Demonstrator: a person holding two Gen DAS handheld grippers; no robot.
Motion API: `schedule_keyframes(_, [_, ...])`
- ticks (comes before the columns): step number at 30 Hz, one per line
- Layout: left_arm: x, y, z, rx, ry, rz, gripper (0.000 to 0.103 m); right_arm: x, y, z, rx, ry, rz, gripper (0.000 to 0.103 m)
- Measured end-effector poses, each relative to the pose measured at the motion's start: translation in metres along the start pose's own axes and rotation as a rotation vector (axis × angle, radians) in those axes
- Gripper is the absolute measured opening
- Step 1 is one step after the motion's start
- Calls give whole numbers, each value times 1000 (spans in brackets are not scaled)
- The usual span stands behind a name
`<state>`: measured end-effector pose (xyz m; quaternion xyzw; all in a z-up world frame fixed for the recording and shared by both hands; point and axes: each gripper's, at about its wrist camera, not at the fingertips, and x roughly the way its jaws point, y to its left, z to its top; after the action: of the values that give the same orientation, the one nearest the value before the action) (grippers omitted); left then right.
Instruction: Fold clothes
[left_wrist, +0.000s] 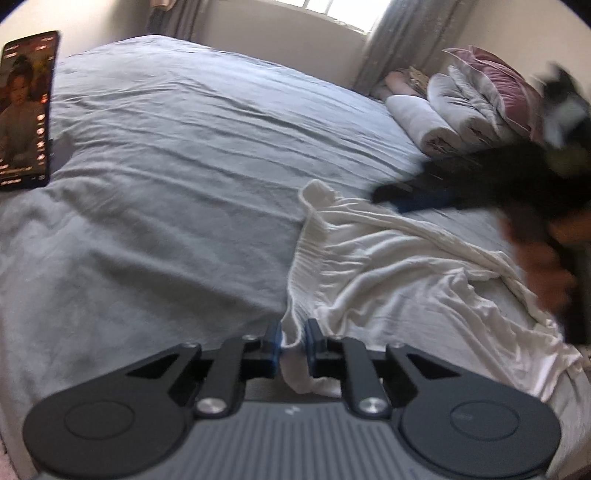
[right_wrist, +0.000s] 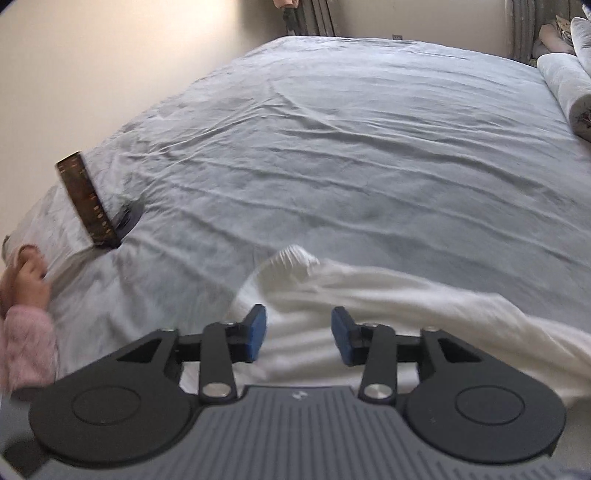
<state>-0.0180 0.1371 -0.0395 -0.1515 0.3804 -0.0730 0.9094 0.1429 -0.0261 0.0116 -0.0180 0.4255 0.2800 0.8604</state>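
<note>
left gripper (left_wrist: 293, 341): jaws clamped on white garment (left_wrist: 388, 266) edge | right gripper (right_wrist: 298, 334): jaws apart above garment, gripping nothing | garment crumpled on grey bed (left_wrist: 166, 166), spreading toward 2 o'clock | phone (left_wrist: 26, 110) at 10 o'clock | folded bedding (left_wrist: 454, 107) at 1 o'clock

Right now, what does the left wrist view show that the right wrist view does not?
Only the left wrist view: the left tool shut on the white garment's edge, and a pink pillow. Only the right wrist view: the right tool open above the garment, and a small hand in a pink sleeve. Both: the garment, grey bed sheet, phone.
</note>
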Motion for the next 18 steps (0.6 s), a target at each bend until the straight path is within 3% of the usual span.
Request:
schedule_keyframes(8, [-1, -22, -5, 100, -12, -84, 11, 57, 27, 22, -59, 55, -101, 50])
schedule_keyframes(13, [-3, -27, -7, 127, -20, -100, 11, 68, 29, 19, -89, 51, -152, 50])
schedule_keyframes(15, [-3, -26, -8, 129, -18, -98, 11, 65, 25, 17, -101, 43, -168, 36])
schedule_keyframes(17, [-3, -26, -7, 128, -15, -94, 11, 61, 20, 15, -105, 42, -182, 10])
schedule_keyframes(18, [-3, -26, -7, 128, -13, -92, 11, 58, 16, 13, -103, 44, -187, 8])
